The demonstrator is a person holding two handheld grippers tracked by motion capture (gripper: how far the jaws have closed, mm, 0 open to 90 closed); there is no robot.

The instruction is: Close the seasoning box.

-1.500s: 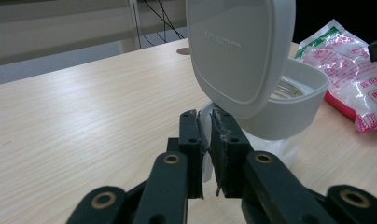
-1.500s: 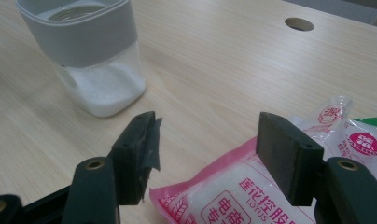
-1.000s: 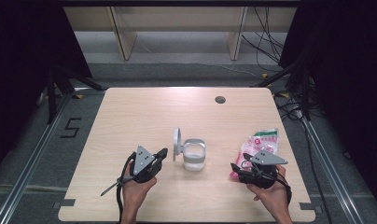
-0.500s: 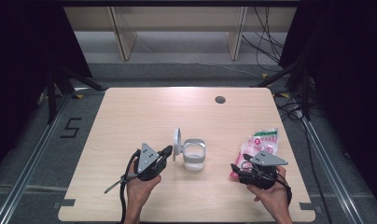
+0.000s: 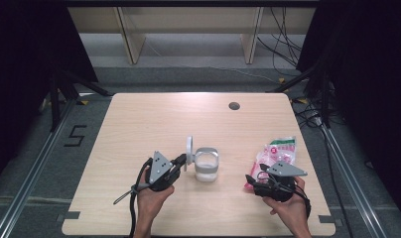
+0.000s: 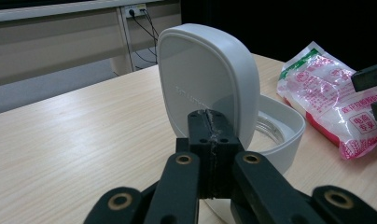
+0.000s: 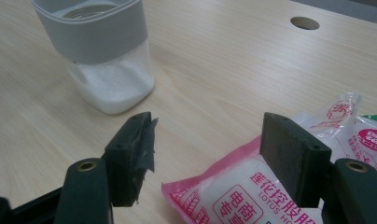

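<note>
A white container (image 5: 206, 166) with white powder in its clear base stands mid-table, its hinged lid (image 5: 189, 148) upright. My left gripper (image 5: 181, 159) is shut with nothing in it; in the left gripper view its tips (image 6: 210, 122) sit right at the lid (image 6: 205, 74), and I cannot tell whether they touch. To the right lies a pink and white bag (image 5: 278, 152). My right gripper (image 5: 253, 181) is open at its near end. Its jaws have just been opening, and the bag's corner (image 7: 224, 191) lies between them (image 7: 210, 149) unpressed. The container (image 7: 102, 60) stands beyond.
A round cable hole (image 5: 233, 105) is set in the wooden table (image 5: 139, 124) near its far edge. A grey floor with rails surrounds the table. In the left gripper view the right gripper's black jaws (image 6: 371, 88) show over the bag (image 6: 326, 93).
My left gripper has edged slightly right toward the upright lid. The right hand has stayed where it was, beside the bag.
</note>
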